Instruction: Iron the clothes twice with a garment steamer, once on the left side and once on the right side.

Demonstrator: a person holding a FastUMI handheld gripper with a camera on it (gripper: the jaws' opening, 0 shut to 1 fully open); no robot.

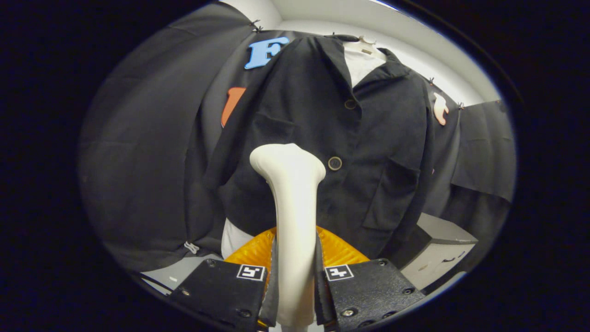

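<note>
Black cloth wall [138, 161] drapes the booth behind everything, with a pale wall and ceiling band [415, 50] showing above it. Dark button-front jacket [332, 138] hangs in front of the cloth on a pale hanger [366, 46], with a white lining or shirt panel [362, 64] visible at the open collar. Two buttons show on the placket: upper button [350, 104] below the collar, lower button [334, 163] at mid-chest. A patch pocket [392, 198] sits on the jacket's side beyond the right finger. Hand-held gripper [295, 276] is closed on the garment steamer [292, 207]: both fingers press against its pale handle from either side, left finger [226, 290] and right finger [364, 286] each carrying a small square marker tag. Steamer handle runs straight up from between the fingers and flares into a wide rounded head [286, 163]. Head sits over the jacket front, just beside the lower button, on the side of the placket away from the pocket; can't tell whether it's touching the fabric or just short of it. Orange ribbed part [339, 251] fans out behind the handle right above the fingertips. White cloth [233, 240] peeks out under the jacket hem beyond the left finger. Pale box-like cabinet [438, 253] stands low beyond the right finger, near the jacket's hem. Pale tabletop [184, 272] strip visible just beyond the left finger.
</note>
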